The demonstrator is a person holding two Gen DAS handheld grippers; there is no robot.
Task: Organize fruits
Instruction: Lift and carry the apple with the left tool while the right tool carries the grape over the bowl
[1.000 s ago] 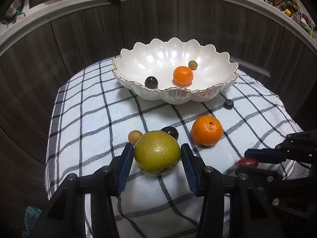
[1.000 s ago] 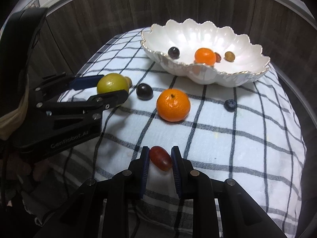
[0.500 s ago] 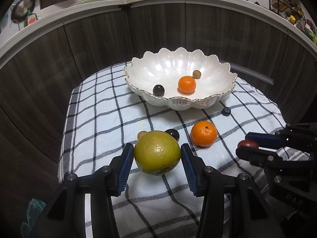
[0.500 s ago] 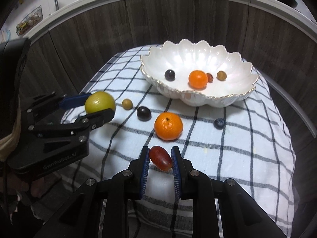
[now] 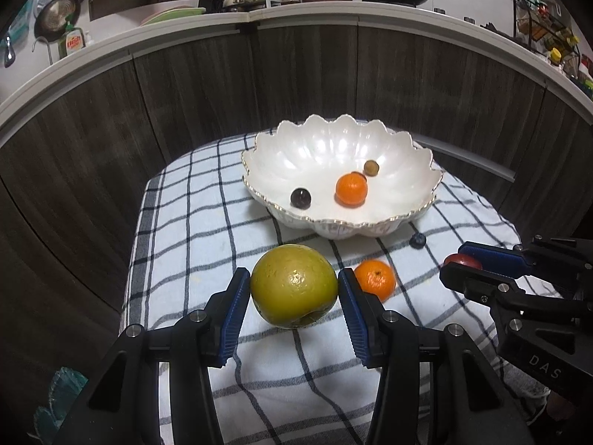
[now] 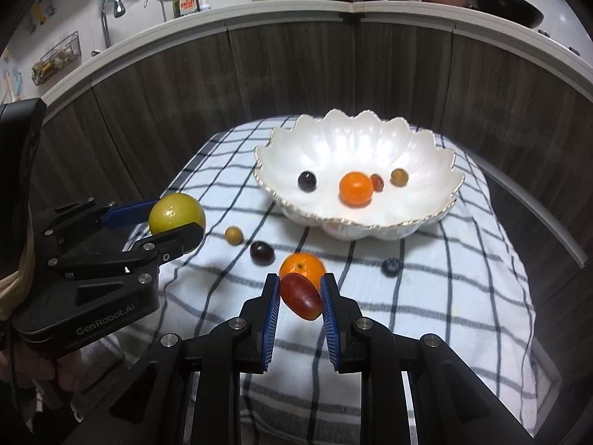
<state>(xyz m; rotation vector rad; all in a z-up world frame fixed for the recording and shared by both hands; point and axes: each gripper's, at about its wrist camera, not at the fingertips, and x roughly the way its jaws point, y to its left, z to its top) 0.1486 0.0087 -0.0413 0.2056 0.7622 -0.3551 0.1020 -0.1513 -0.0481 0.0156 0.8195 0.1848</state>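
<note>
My left gripper point(image 5: 294, 289) is shut on a large yellow-green fruit point(image 5: 294, 286), held above the checked cloth point(image 5: 192, 244); the same fruit point(image 6: 176, 212) shows at the left of the right wrist view. Between the blue pads of my right gripper point(image 6: 299, 296) sits a red grape point(image 6: 300, 296), gripped and lifted; the red grape point(image 5: 461, 260) also shows at the right of the left wrist view. A white scalloped bowl point(image 5: 318, 141) at the back holds a tangerine point(image 5: 351, 188), a dark grape point(image 5: 300, 198) and a tan fruit point(image 5: 370, 167).
On the cloth lie a tangerine point(image 6: 302, 267), a dark grape point(image 6: 262, 252), a tan round fruit point(image 6: 233, 236) and a blueberry point(image 6: 390, 267). Dark wood cabinet fronts point(image 5: 207, 85) curve behind the table, with a kitchen counter point(image 5: 296, 15) above.
Both grippers have risen with their fruits, so the cloth and bowl look smaller and lower. The yellow-green fruit and the red grape have left the cloth.
</note>
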